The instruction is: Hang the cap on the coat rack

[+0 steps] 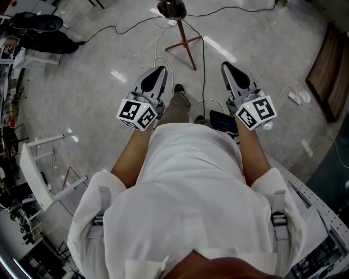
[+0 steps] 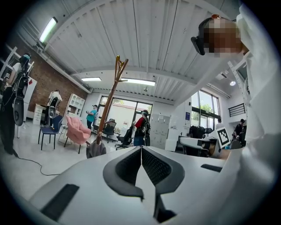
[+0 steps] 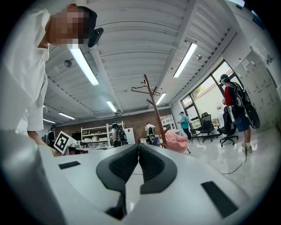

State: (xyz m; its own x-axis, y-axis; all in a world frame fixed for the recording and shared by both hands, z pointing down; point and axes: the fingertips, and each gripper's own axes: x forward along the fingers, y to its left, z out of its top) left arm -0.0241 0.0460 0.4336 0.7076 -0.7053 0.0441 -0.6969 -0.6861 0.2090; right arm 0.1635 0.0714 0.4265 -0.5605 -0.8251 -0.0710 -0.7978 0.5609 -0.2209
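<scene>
The wooden coat rack (image 1: 184, 41) stands on the floor straight ahead of me. A grey cap (image 1: 172, 8) hangs on it. In the left gripper view the rack's pole (image 2: 109, 99) rises to forked branches, and the cap (image 2: 95, 149) hangs low on it, just above the gripper's body. The right gripper view shows the rack (image 3: 153, 110) further off. My left gripper (image 1: 158, 71) and right gripper (image 1: 227, 66) are held at waist height, side by side, pointing at the rack. Both are shut with nothing between the jaws, well short of the rack.
Black cables run over the floor around the rack's base, and a power strip (image 1: 299, 98) lies at the right. A wooden panel (image 1: 327, 71) leans at the far right; white frames (image 1: 41, 169) stand at the left. A pink chair (image 2: 79, 131) and several people stand in the room.
</scene>
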